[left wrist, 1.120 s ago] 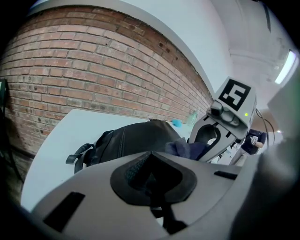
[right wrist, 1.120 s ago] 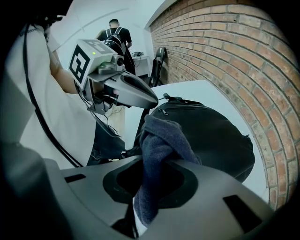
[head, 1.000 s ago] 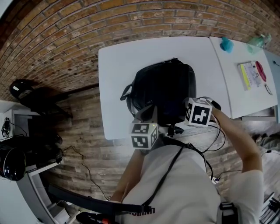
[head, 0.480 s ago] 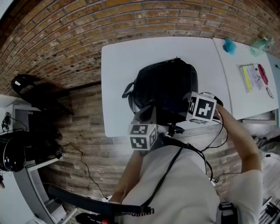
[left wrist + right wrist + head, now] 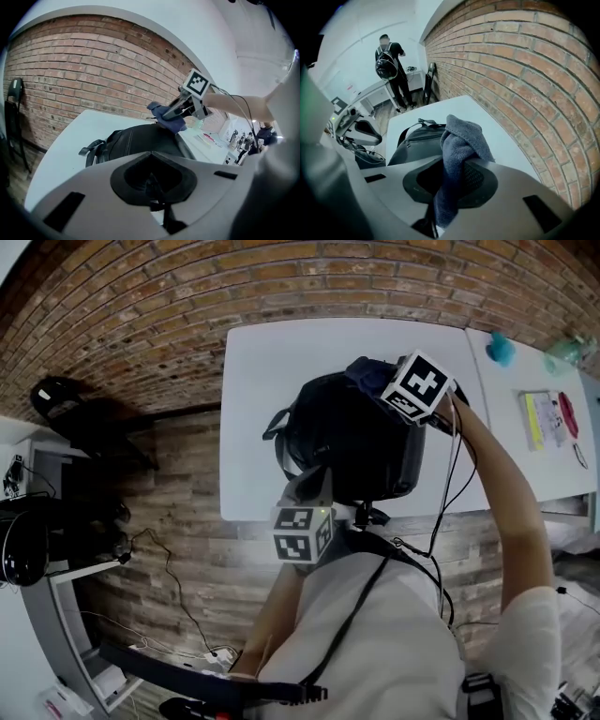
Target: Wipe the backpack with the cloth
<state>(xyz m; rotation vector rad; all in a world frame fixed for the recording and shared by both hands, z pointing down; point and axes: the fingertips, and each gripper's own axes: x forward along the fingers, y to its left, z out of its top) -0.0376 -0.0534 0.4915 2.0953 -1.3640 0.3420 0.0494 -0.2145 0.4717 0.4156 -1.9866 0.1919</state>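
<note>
A black backpack (image 5: 352, 442) lies on the white table (image 5: 262, 371); it also shows in the left gripper view (image 5: 136, 140) and the right gripper view (image 5: 417, 138). My right gripper (image 5: 380, 381) is over the backpack's far edge, shut on a grey-blue cloth (image 5: 364, 371). That cloth (image 5: 457, 154) hangs bunched between the right gripper's (image 5: 452, 187) jaws. From the left side the cloth (image 5: 166, 117) touches the backpack's top. My left gripper (image 5: 314, 482) rests against the backpack's near edge, and in its own view the left gripper (image 5: 152, 185) looks shut. Whether it pinches fabric is hidden.
A second white table (image 5: 511, 456) at the right holds a teal object (image 5: 500, 348) and papers (image 5: 544, 418). A brick wall (image 5: 187, 296) runs behind the tables. A black chair (image 5: 70, 413) stands at the left. A person (image 5: 391, 61) stands far off.
My right gripper has carried the cloth from the backpack's near right side up across it to the far edge. The left gripper has stayed at the near edge.
</note>
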